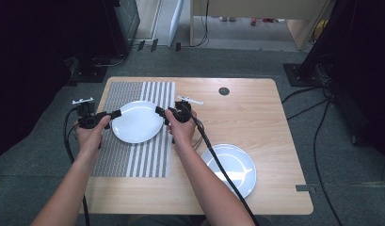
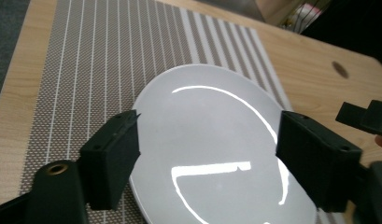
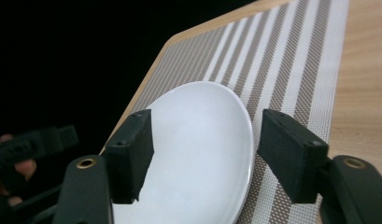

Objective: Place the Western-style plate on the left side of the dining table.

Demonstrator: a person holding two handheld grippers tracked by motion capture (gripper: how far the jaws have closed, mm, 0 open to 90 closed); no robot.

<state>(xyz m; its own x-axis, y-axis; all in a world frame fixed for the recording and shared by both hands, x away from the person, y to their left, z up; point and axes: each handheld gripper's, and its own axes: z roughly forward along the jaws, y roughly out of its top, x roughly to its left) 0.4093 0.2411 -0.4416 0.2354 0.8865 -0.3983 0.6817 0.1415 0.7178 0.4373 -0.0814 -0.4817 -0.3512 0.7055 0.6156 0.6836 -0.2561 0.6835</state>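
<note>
I'm looking down on a light wooden tabletop [image 1: 256, 113] with rounded corners. A woven placemat [image 1: 133, 155], grey mesh on one half and grey-and-white stripes on the other, lies on its left part. A round white ceramic plate [image 1: 137, 121] sits on the placemat's upper half, flat as far as I can judge. A second round white plate [image 1: 235, 169] rests on bare wood at about four o'clock from the first, well apart from it, partly crossed by my right forearm and the cable.

My left claw [image 1: 116, 114] is at the first plate's nine o'clock edge and my right claw [image 1: 159, 110] at its two o'clock edge. Both have their jaws apart, with nothing clamped. In the left gripper view the left claw [image 2: 207, 158] frames the plate [image 2: 212, 140] without its pads pressing the rim; the right gripper view shows the right claw [image 3: 205, 156] likewise, the plate [image 3: 198, 154] lying between and beyond its jaws.
</note>
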